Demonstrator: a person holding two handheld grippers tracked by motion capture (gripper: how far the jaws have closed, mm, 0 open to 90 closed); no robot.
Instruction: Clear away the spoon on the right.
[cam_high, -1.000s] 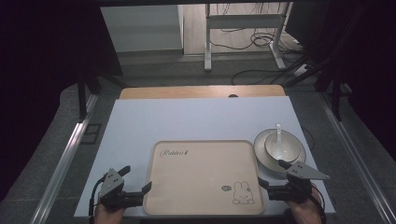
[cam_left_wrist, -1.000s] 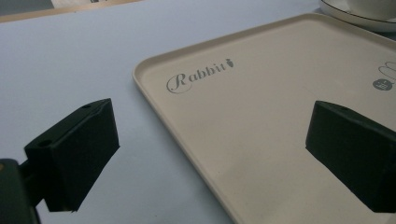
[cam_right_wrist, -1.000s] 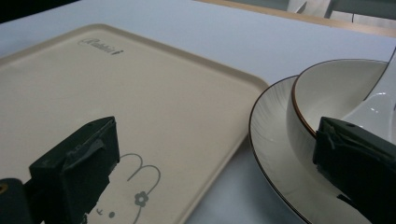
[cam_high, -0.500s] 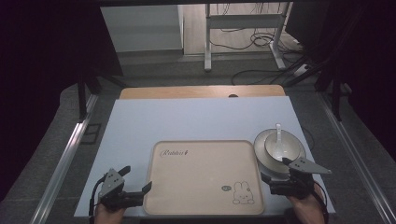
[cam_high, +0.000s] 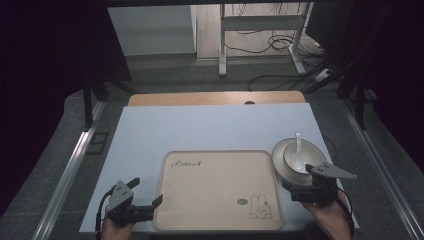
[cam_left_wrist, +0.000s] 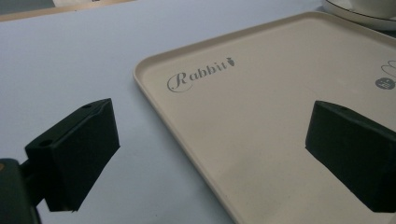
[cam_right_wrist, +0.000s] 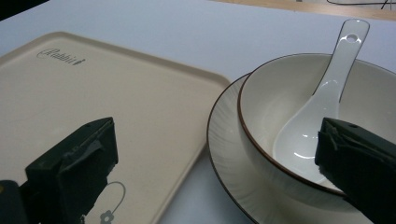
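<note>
Left gripper (cam_high: 145, 199) fingers spread over tray (cam_high: 215, 195) edge, right gripper (cam_high: 300, 192) fingers wide at bowl (cam_high: 301, 156)

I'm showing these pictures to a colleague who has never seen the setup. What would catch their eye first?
Probably the beige tray with its rabbit drawing and "Rabbit" lettering, lying at the near middle of the pale table. Next, the bowl at the tray's right edge, standing on a plate with a white spoon in it. The left gripper and the right gripper flank the tray, both open.

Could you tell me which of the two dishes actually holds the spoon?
The bowl holds the spoon; it sits on the wider plate, whose striped rim stays bare.
</note>
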